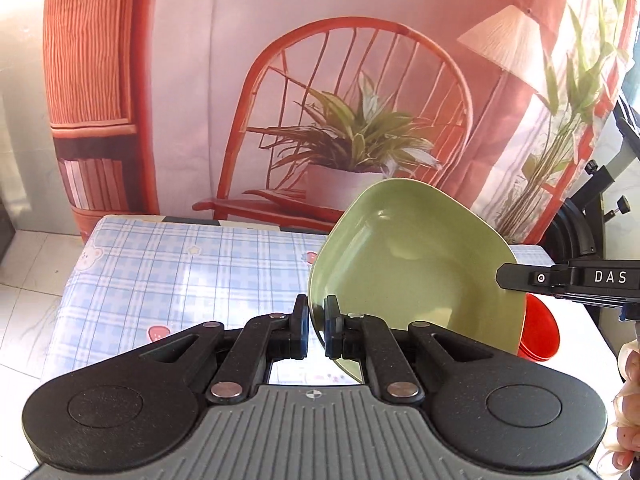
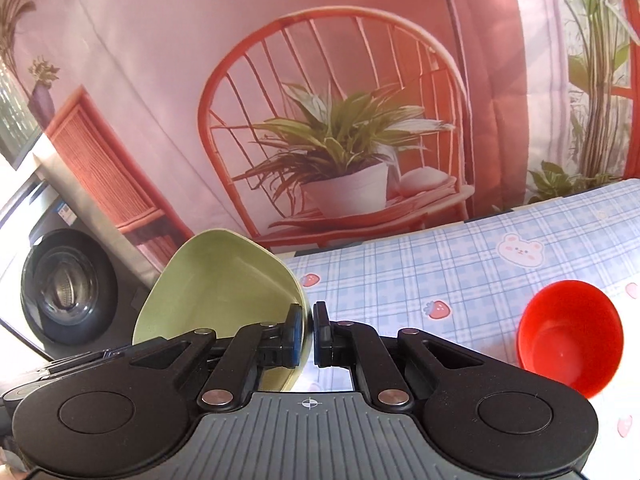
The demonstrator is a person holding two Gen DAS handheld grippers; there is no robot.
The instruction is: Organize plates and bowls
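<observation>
Both the left gripper (image 1: 316,326) and right gripper (image 2: 307,334) have their jaws clamped on the green plate (image 1: 416,264), lifted above the table (image 1: 168,272). The red bowl (image 2: 570,334) sits at the near right, seemingly unsorted; the plate's placement remains.

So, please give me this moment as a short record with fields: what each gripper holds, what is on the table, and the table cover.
left gripper: shut on one edge of the green plate
right gripper: shut on the opposite edge of the same plate
green plate: held by both grippers, tilted, off the table
red bowl: upright on the table, empty, not held
table cover: blue checked cloth with bear and strawberry prints
stacking: not yet done
</observation>
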